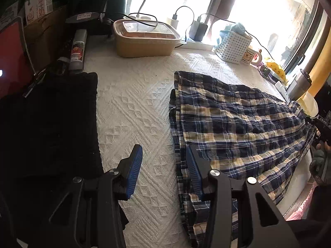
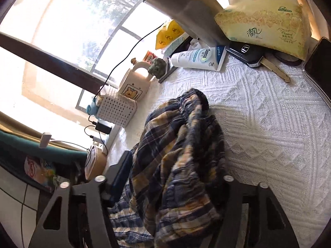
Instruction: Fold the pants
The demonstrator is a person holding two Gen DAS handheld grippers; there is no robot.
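The plaid pants lie spread on the white textured table cover, legs pointing left, waist to the right. My left gripper is open above the cover, its right finger over the pants' near left edge. In the right wrist view, the bunched plaid waist hangs over my right gripper and hides its fingertips; the cloth looks lifted off the cover. The right gripper also shows at the far right of the left wrist view.
A black cloth lies at left. A tan lidded box, a white perforated basket, a mug, chargers and cables line the window side. A lotion tube, a car key, a tissue pack and a steel tumbler sit at right.
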